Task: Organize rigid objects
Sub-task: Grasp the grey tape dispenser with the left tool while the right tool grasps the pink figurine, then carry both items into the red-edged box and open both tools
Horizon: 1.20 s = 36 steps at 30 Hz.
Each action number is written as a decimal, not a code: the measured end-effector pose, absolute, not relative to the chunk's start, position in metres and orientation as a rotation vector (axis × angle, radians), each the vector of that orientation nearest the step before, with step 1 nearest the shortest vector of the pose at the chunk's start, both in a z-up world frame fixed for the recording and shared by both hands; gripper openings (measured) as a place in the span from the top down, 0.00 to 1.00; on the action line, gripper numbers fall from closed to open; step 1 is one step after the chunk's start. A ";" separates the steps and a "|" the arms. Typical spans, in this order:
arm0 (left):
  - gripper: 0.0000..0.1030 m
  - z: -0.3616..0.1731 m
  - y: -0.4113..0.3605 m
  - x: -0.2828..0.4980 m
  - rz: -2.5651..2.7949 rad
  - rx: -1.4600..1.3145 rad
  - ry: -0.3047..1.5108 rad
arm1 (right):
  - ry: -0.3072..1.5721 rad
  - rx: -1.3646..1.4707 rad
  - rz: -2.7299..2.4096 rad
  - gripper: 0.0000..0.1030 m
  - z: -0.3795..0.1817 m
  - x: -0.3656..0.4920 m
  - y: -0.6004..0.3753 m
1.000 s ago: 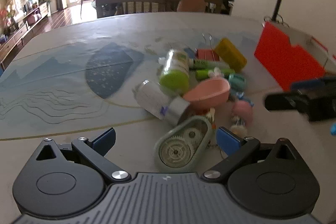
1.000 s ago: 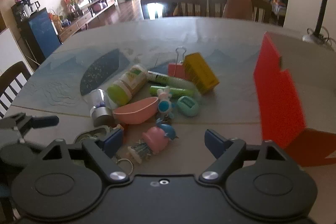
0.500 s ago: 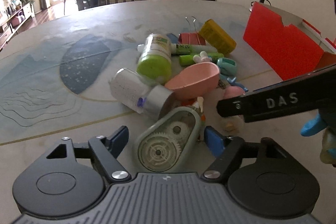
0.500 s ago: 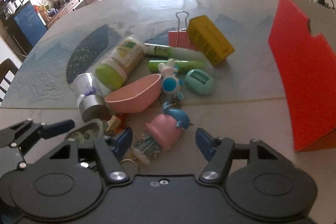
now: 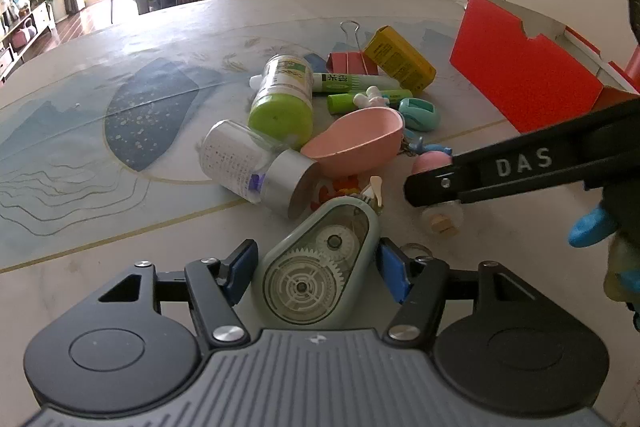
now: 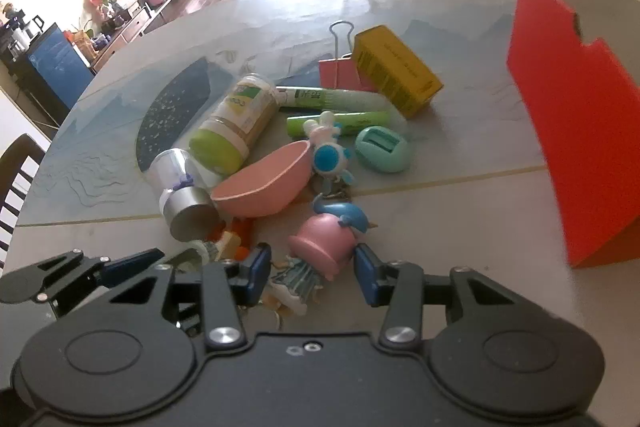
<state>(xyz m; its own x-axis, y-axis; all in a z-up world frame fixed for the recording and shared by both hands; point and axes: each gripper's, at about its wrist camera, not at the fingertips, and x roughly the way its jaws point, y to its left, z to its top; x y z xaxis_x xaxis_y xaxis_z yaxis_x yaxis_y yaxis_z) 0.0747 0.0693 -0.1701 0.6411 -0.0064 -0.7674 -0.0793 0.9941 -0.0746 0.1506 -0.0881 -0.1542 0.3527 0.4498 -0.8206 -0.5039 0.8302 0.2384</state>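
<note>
Since 1s ago, both hand-held grippers narrowed: L [image 5: 316,269] round tape dispenser [image 5: 316,267], R [image 6: 308,269] round pink toy [image 6: 324,241].

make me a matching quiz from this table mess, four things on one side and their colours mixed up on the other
Things:
1. scoop
2. small box
3. binder clip
4. jar lid

Colours:
a. yellow
b. lime green
c. pink
d. red

Pairs: 1-c, 2-a, 3-d, 4-b
</note>
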 end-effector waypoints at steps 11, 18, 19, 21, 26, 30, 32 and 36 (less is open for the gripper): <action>0.38 -0.139 0.063 0.073 0.018 -0.161 0.842 | 0.961 0.009 0.626 0.57 -0.103 0.151 -0.132; 0.38 -0.090 0.046 0.094 -0.010 -0.171 0.775 | 0.871 0.013 0.631 0.57 -0.060 0.165 -0.164; 0.38 -0.084 0.043 0.099 -0.016 -0.173 0.770 | 0.858 0.017 0.626 0.57 -0.055 0.169 -0.169; 0.38 -0.072 0.034 0.110 -0.027 -0.183 0.760 | 0.829 0.024 0.610 0.57 -0.045 0.178 -0.182; 0.38 -0.051 0.010 0.140 -0.067 -0.187 0.742 | 0.768 0.033 0.555 0.57 -0.030 0.205 -0.215; 0.38 -0.040 -0.013 0.168 -0.095 -0.195 0.738 | 0.747 0.032 0.504 0.57 -0.027 0.228 -0.242; 0.38 -0.036 -0.027 0.183 -0.114 -0.193 0.742 | 0.750 0.027 0.491 0.57 -0.031 0.237 -0.255; 0.38 -0.032 -0.056 0.210 -0.143 -0.173 0.755 | 0.763 0.023 0.464 0.57 -0.040 0.254 -0.276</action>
